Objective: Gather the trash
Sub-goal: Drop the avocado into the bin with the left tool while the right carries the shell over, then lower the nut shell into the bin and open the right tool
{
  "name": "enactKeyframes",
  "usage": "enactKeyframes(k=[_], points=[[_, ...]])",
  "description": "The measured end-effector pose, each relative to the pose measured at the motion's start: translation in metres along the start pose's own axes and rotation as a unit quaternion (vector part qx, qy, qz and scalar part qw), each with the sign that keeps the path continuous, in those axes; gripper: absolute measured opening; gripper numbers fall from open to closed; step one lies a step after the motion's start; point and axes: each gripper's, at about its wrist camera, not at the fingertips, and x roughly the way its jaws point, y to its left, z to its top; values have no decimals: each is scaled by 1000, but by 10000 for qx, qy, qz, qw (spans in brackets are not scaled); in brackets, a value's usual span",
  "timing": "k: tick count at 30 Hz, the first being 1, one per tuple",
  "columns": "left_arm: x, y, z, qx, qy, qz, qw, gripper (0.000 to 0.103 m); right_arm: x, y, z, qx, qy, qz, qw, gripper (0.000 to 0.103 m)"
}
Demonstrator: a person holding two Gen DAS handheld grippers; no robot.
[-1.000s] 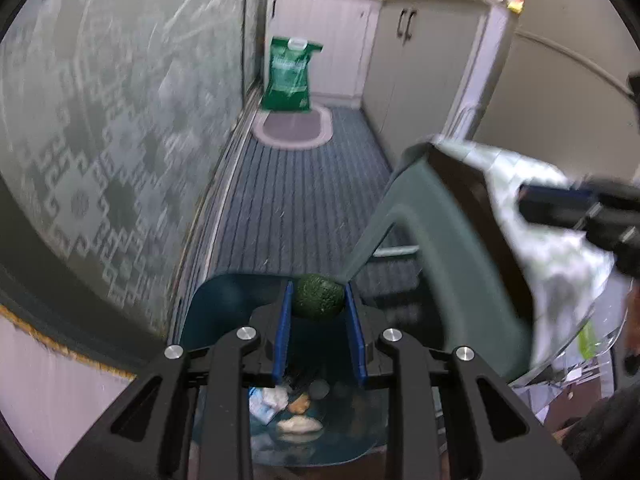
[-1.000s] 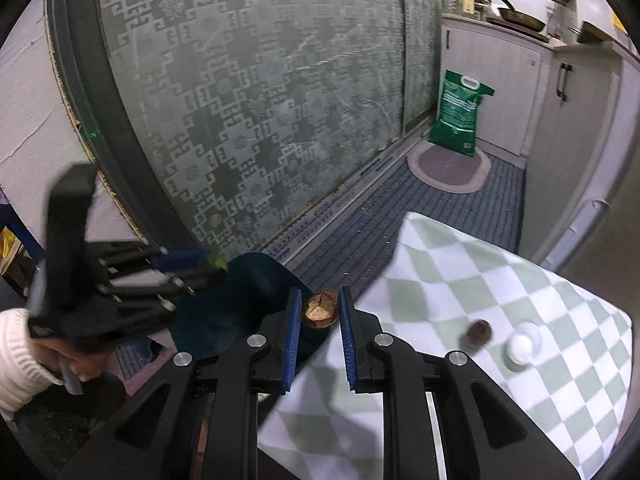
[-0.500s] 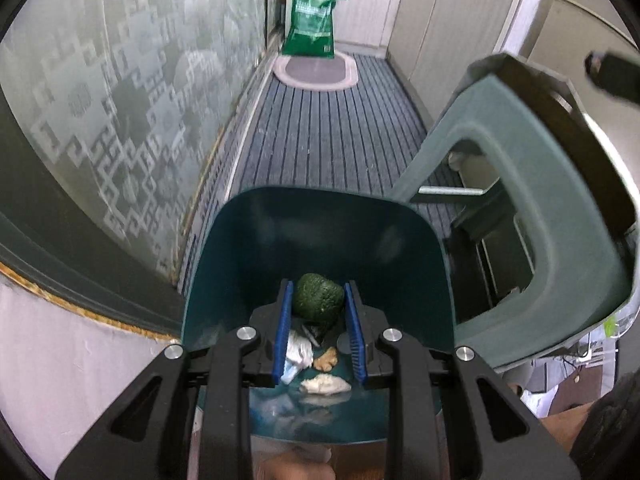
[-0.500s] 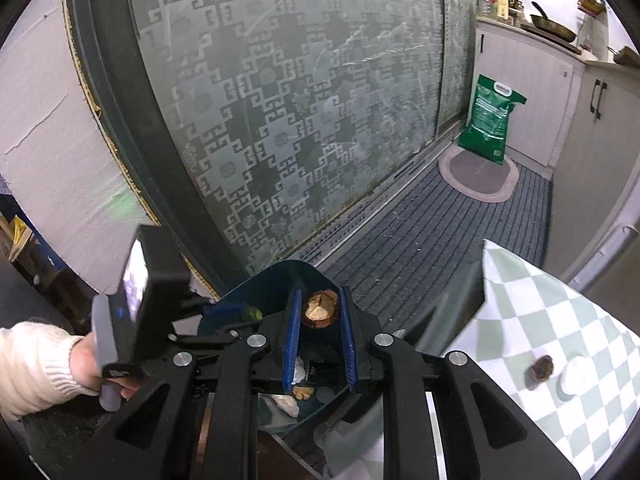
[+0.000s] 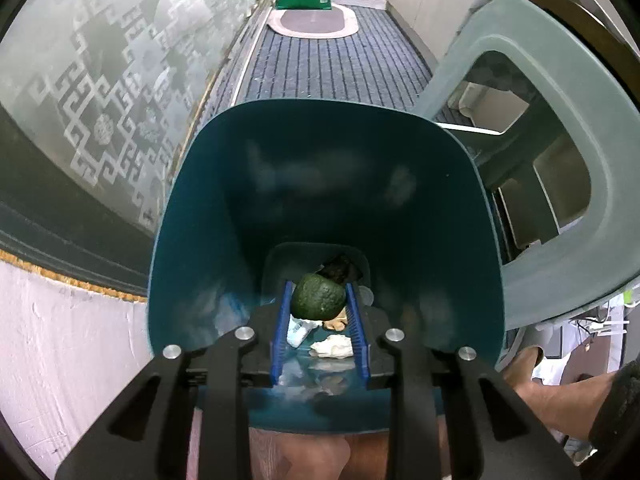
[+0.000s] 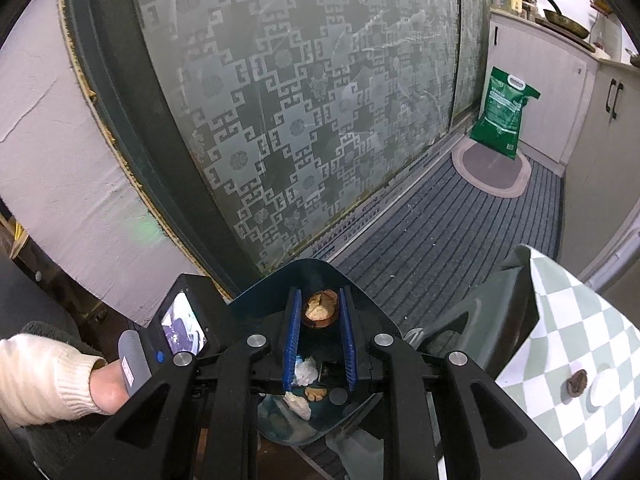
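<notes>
A dark teal trash bin stands on the floor beside a grey-green plastic stool. My left gripper reaches down inside the bin, shut on a dark green avocado piece. Crumpled white paper and other scraps lie on the bin's bottom. My right gripper hovers over the bin, shut on a brown walnut shell half. On the checkered tablecloth lie another brown shell and a white round piece.
A patterned frosted glass door runs along the left. A striped dark floor mat leads to a green bag by white cabinets. A person's hand in a cream sleeve holds the left gripper's handle.
My left gripper sank into the bin with the avocado piece and tilted further down. My right gripper moved from the table's edge to above the bin, still holding the shell.
</notes>
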Motion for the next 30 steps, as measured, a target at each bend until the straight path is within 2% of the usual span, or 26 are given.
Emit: enactKeyframes(k=[5, 7, 13, 17, 20, 27, 30], points=[[-10, 10, 1, -166, -57, -27, 9998, 33, 19, -2, -2, 101, 204, -59, 9997, 19], [-16, 11, 2, -174, -119, -68, 9998, 43, 29, -2, -4, 151, 311, -59, 9994, 19], [-38, 10, 2, -93, -395, -64, 9992, 44, 51, 0, -9, 226, 506, -81, 9984, 19], [-64, 15, 4, -113, -750, -49, 9971, 35, 64, 1, -11, 263, 603, -108, 9978, 19], [-91, 18, 5, -131, -1132, 74, 9935, 33, 76, 4, -15, 269, 715, -120, 9970, 19], [-166, 19, 8, -237, -2138, 36, 9766, 27, 104, 10, -25, 258, 983, -169, 9947, 19], [-184, 19, 11, -278, -2321, -19, 9723, 25, 116, 13, -30, 182, 1139, -171, 9932, 19]])
